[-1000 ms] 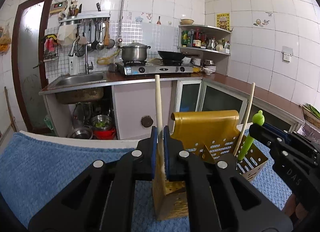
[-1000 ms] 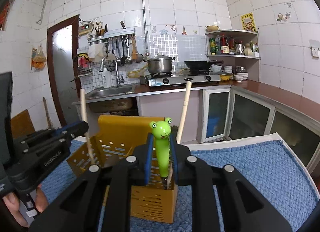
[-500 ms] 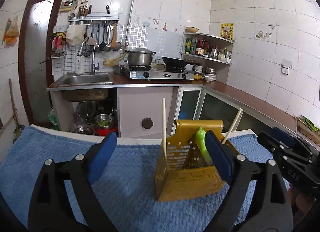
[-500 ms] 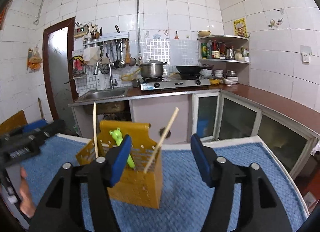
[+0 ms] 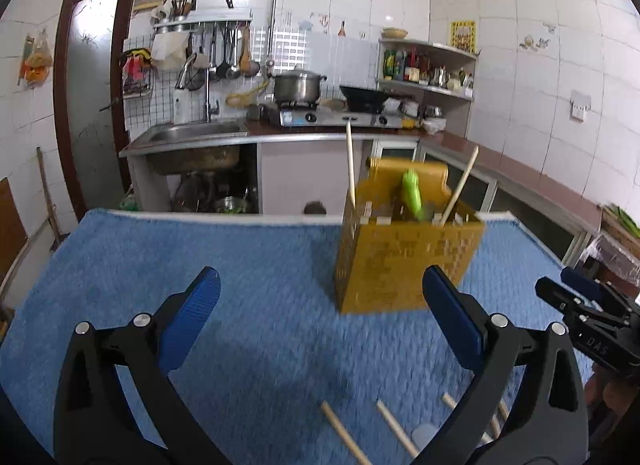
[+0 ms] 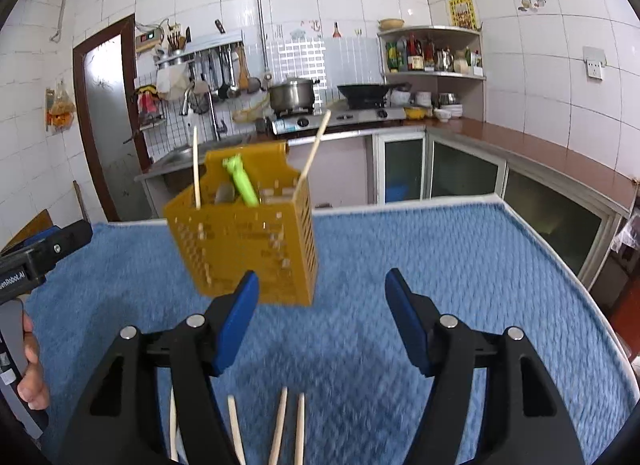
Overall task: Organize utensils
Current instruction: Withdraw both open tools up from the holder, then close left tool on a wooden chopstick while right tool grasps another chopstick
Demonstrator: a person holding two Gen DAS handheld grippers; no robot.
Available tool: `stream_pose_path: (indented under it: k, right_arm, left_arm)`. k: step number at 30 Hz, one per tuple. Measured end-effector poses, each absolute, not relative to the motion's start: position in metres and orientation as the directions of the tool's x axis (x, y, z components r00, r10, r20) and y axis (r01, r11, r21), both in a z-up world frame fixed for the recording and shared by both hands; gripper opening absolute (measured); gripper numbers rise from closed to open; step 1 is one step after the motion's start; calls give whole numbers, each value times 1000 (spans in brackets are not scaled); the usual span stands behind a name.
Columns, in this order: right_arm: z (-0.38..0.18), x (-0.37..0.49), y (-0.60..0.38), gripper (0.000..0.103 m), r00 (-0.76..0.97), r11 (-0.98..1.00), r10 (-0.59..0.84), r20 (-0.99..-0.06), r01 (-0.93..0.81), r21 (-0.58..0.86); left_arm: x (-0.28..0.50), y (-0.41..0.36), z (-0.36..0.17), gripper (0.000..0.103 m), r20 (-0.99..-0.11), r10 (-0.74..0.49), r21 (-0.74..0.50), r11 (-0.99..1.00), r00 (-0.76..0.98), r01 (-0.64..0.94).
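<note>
Both grippers, left gripper (image 5: 320,321) and right gripper (image 6: 322,317), have just been opening and hold nothing; best drop low over the chopsticks (image 6: 288,425) at the table's (image 6: 460,249) near edge and pinch one mid-shaft for the yellow holder (image 6: 244,249).

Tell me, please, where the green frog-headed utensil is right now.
The green frog-headed utensil stands tilted inside the yellow perforated plastic utensil holder on the blue mat, between two wooden chopsticks there; the right wrist view shows it left of centre.

Left gripper (image 5: 320,315) open wide over blue mat (image 5: 240,265), nothing between; yellow utensil holder (image 5: 404,257) beyond, holding chopsticks (image 5: 350,169).
</note>
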State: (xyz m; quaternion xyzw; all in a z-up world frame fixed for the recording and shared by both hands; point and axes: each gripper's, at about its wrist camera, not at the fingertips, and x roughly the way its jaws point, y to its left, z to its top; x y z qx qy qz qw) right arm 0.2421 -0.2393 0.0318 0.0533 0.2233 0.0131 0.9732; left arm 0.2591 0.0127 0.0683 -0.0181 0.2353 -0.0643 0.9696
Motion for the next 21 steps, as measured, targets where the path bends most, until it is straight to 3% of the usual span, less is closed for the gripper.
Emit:
stream_pose_path:
  k: [21]
  right_arm:
    - [-31, 216, -237, 65, 808, 996, 43, -588, 14, 92]
  left_arm:
    - [241, 8, -9, 98, -675, -139, -108, 990, 725, 89]
